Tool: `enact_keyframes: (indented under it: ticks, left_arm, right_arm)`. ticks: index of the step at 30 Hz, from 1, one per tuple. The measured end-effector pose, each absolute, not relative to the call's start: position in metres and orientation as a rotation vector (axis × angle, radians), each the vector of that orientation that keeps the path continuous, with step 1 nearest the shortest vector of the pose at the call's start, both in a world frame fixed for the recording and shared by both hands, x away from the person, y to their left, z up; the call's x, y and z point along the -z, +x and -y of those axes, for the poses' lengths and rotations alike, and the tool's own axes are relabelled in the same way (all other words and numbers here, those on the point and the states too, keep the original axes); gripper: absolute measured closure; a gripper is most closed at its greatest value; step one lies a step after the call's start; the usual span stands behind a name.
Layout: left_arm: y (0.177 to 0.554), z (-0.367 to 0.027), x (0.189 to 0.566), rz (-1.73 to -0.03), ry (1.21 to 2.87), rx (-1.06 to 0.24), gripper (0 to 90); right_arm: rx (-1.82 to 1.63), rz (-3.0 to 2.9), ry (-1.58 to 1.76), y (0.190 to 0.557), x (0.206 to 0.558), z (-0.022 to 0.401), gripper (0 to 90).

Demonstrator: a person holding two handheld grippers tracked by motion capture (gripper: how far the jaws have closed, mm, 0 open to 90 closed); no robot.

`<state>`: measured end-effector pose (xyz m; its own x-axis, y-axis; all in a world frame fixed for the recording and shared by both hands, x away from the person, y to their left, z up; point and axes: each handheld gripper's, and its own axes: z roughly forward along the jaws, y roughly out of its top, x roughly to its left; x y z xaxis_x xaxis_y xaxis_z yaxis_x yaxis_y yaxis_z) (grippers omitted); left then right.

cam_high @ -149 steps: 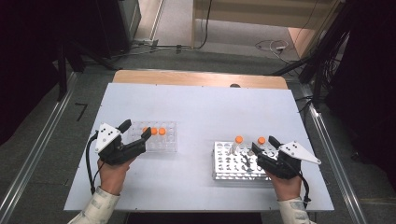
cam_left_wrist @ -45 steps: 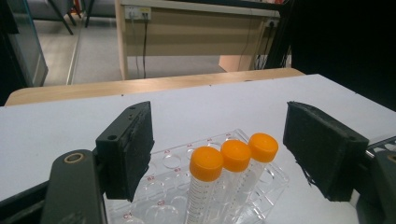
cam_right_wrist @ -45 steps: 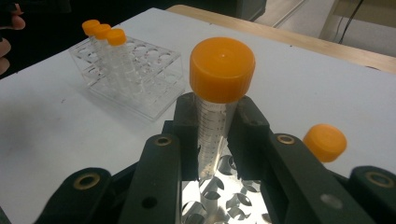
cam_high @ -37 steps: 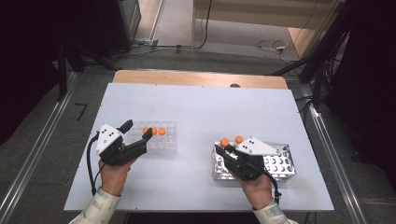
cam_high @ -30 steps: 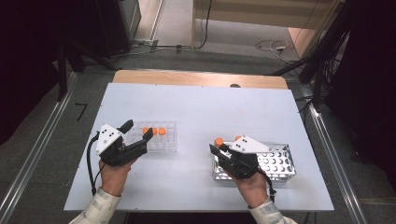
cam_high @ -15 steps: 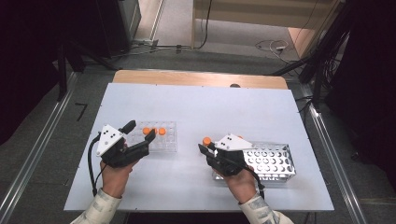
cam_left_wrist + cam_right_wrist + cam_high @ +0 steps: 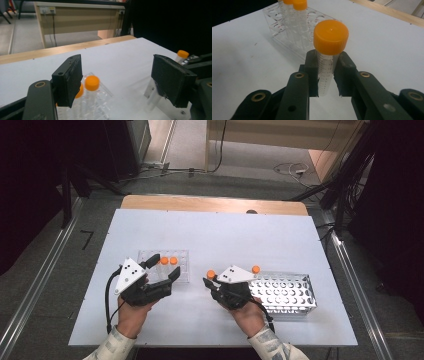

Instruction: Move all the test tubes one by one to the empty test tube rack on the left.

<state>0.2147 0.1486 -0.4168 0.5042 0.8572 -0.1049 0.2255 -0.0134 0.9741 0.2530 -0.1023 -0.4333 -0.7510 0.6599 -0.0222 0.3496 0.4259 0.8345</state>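
Right gripper (image 7: 325, 75) clamped on an orange-capped centrifuge tube (image 7: 327, 60); jaws pinch the clear graduated barrel just under the cap. Tube upright, long axis vertical, cap up, lower end hanging clear above the white table (image 7: 260, 235). High view: right gripper (image 7: 209, 281) sits just off the left end of the metal tube rack (image 7: 287, 292), one capped tube (image 7: 255, 269) standing at that rack's far edge. Ahead of the held tube, a clear plastic rack (image 7: 287, 27) with two orange-capped tubes upright. Left gripper (image 7: 120, 82) jaws wide apart, nothing between them, poised at the near side of the clear rack (image 7: 165, 267).
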Motion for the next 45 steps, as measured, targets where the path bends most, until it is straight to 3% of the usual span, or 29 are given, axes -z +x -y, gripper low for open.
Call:
enact_keyframes:
  ticks: [13, 28, 35, 42, 45]
  left_arm:
    - [0.211, -0.116, 0.427, -0.869, 1.648, -0.556, 29.0]
    - [0.212, -0.102, 0.436, -0.798, 1.725, -0.493, 58.9]
    - [0.213, -0.101, 0.438, -0.798, 1.732, -0.494, 67.7]
    - [0.212, -0.102, 0.438, -0.806, 1.732, -0.495, 69.3]
    - [0.213, -0.104, 0.436, -0.814, 1.724, -0.499, 69.4]
  right_arm:
    - [-1.240, -2.385, 0.805, 0.247, 0.440, 0.083, 72.3]
    - [-1.248, -2.405, 0.770, 0.240, 0.439, 0.077, 72.3]
    - [-1.248, -2.411, 0.764, 0.239, 0.440, 0.076, 72.3]
    - [-1.254, -2.416, 0.763, 0.239, 0.440, 0.077, 71.5]
    - [-1.272, -2.419, 0.766, 0.239, 0.439, 0.078, 59.8]
